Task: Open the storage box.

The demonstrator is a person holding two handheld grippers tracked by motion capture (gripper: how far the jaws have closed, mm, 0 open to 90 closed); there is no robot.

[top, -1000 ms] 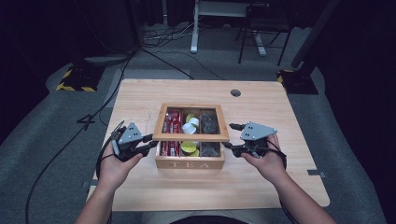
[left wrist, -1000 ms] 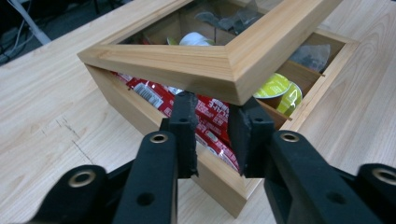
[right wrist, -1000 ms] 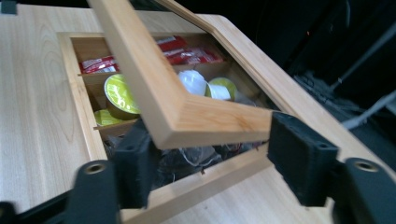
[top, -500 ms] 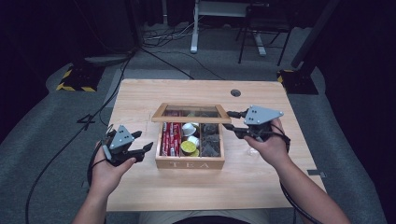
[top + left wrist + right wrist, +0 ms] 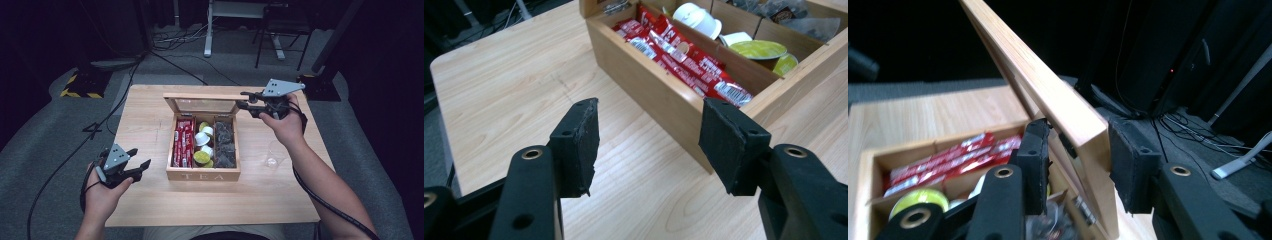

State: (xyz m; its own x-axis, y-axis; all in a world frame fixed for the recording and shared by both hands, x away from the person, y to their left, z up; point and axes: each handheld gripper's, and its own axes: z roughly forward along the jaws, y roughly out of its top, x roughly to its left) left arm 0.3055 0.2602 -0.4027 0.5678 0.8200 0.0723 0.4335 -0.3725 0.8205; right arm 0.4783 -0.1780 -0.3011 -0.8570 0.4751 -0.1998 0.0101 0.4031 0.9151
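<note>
A wooden tea box (image 5: 202, 175) stands mid-table, holding red packets (image 5: 182, 142), white and yellow-green capsules (image 5: 201, 157) and dark tea bags (image 5: 224, 142). Its glass-paned lid (image 5: 205, 105) is raised, tilted back on its hinges. My right gripper (image 5: 241, 100) is shut on the lid's right end. In the right gripper view the lid edge (image 5: 1048, 95) runs between the jaws of the right gripper (image 5: 1078, 165). My left gripper (image 5: 141, 157) hovers open left of the box, holding nothing. The left gripper view looks past the left gripper (image 5: 649, 140) at the box's wall (image 5: 659, 90) and red packets (image 5: 684, 55).
A clear glass (image 5: 272, 155) stands on the table (image 5: 150, 200) to the right of the box, under my right forearm. A cable trails from each gripper off the table. Dark floor, desk legs and a chair lie beyond the far edge.
The right gripper has swung the lid up and back from nearly shut. The left gripper has drawn away from the box toward the table's front left.
</note>
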